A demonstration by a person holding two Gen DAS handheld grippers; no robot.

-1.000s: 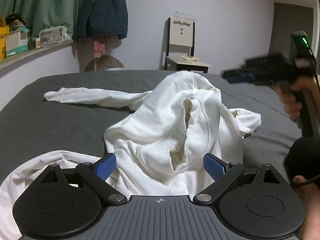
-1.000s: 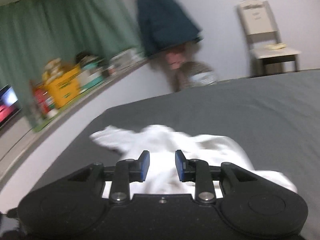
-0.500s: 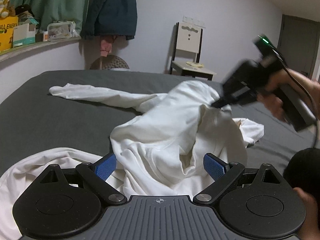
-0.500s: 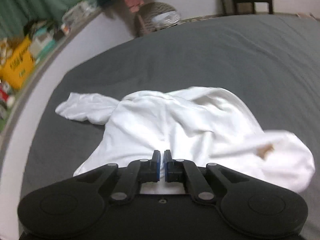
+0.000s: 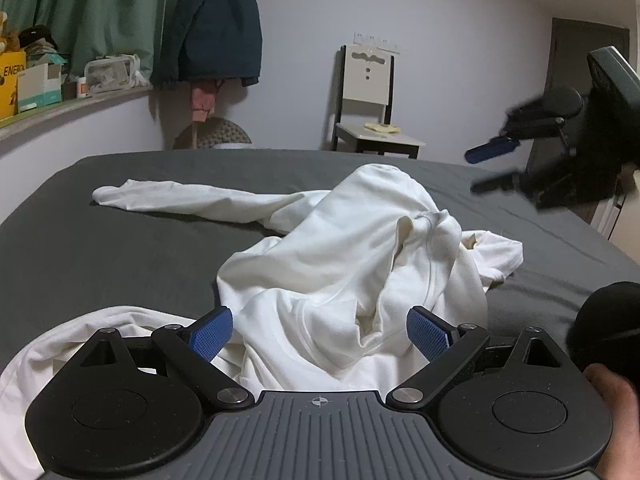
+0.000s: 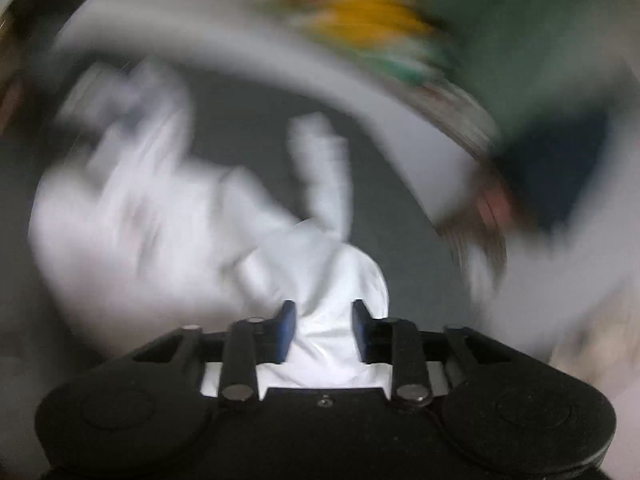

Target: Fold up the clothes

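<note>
A crumpled white long-sleeved garment [image 5: 340, 260] lies heaped on the dark grey bed [image 5: 100, 248], one sleeve [image 5: 180, 198] stretched out to the left. My left gripper [image 5: 320, 334] is open just above the garment's near edge, its blue pads wide apart with cloth lying under and between them, not pinched. My right gripper [image 5: 472, 172] hangs in the air at the upper right, clear of the cloth, and its jaws are opening with nothing between them. The right wrist view is badly blurred; there the right gripper [image 6: 324, 332] shows parted pads with the white garment [image 6: 132, 216] below.
A chair [image 5: 368, 100] stands against the far wall beyond the bed. A dark jacket [image 5: 216, 28] and green curtain hang at the back left above a shelf of boxes [image 5: 40, 80]. A person's hand [image 5: 612, 400] is at the bottom right.
Half a second ago the right gripper was shut down at the garment's raised peak; now it is lifted off to the right with jaws apart. The left gripper has stayed put.
</note>
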